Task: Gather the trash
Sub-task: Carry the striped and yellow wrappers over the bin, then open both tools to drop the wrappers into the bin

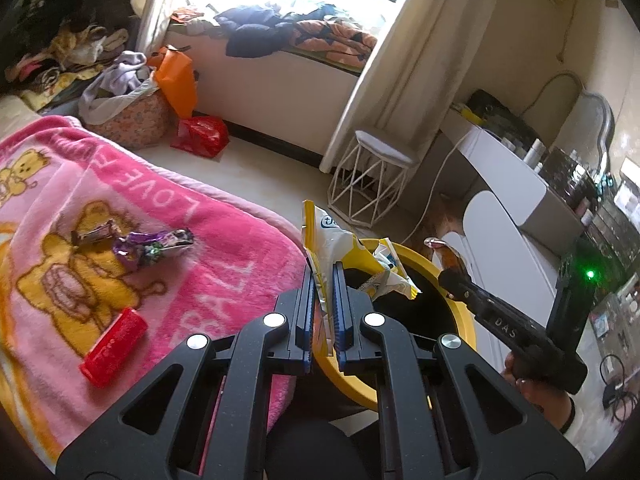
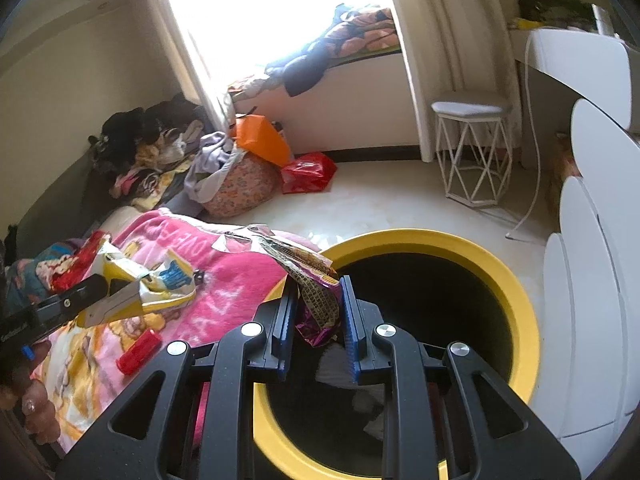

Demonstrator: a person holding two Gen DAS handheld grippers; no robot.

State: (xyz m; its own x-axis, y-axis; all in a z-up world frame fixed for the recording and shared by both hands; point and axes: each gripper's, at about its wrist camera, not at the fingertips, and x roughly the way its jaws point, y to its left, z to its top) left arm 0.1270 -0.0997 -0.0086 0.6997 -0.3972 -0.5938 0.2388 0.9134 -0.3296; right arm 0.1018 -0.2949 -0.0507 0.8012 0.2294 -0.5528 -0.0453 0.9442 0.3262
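I am at the drop-off step: both grippers carry trash and are gathered at the round black bin with the yellow rim, which stands on the floor just beside the bed.

My left gripper is closed narrow on a crumpled yellow-and-white snack packet, pinching its lower part so that the rest stands up and flops over the near rim of the bin. My right gripper holds a purple foil wrapper with printed text; its jaws look only partly closed, with the wrapper wedged between them, right over the bin's dark opening.

From the left wrist view the right gripper reaches in from the right, angled down toward the bin, the person's hand behind it. From the right wrist view the left one comes in low from the left, over the bed.

Next, I judge, the right jaws should widen so the wrapper falls in. The left gripper needs to move a little further over the opening first, or the packet may catch on the rim.

More trash waits on the pink fleece blanket with yellow bears: a purple crumpled wrapper, a small dark wrapper beside it, and a red cylindrical tube.
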